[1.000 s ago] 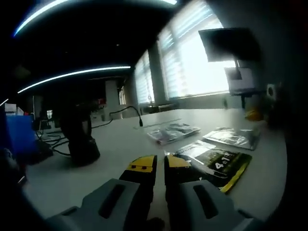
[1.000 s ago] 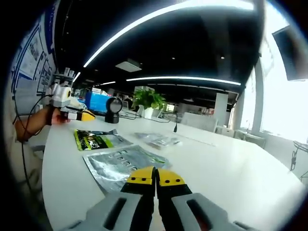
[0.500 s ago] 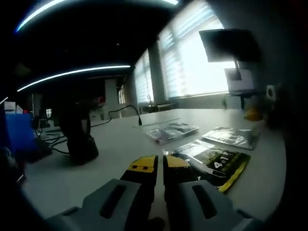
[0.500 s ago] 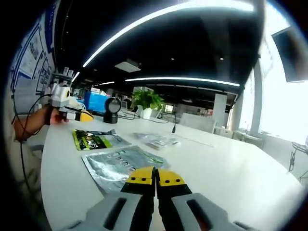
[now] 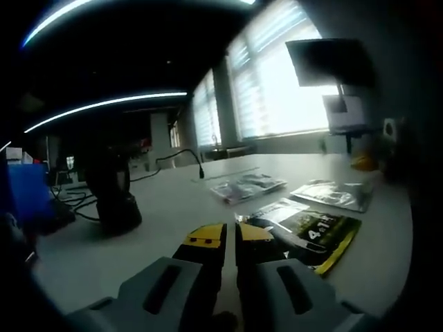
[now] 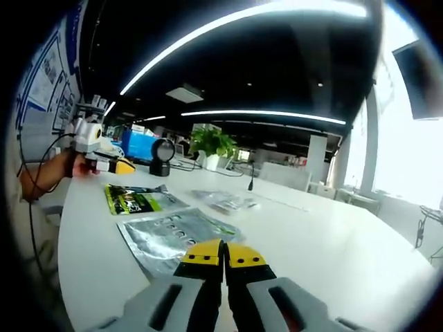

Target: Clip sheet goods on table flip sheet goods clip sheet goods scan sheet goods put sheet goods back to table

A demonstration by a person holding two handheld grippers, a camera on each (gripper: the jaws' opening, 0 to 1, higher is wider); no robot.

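Observation:
Three flat sheet packets lie on the white table (image 5: 173, 207). In the left gripper view the black and yellow packet (image 5: 315, 232) lies just right of my left gripper (image 5: 229, 235), whose yellow-tipped jaws are shut on nothing. A silver packet (image 5: 329, 194) and a clear packet (image 5: 246, 188) lie farther off. In the right gripper view my right gripper (image 6: 223, 253) is shut and empty, with the silver packet (image 6: 169, 232) just beyond its tips on the left. The green and black packet (image 6: 135, 199) and the clear packet (image 6: 225, 201) lie beyond, and the left gripper (image 6: 111, 164) is held in a hand at the far left.
A dark scanner stand (image 5: 114, 197) rises on the table left of the packets, also seen as a black scanner (image 6: 163, 158). Cables (image 5: 76, 207) trail by it. A blue box (image 6: 142, 146) and a potted plant (image 6: 214, 145) stand behind. Table edge (image 5: 387, 270) is near right.

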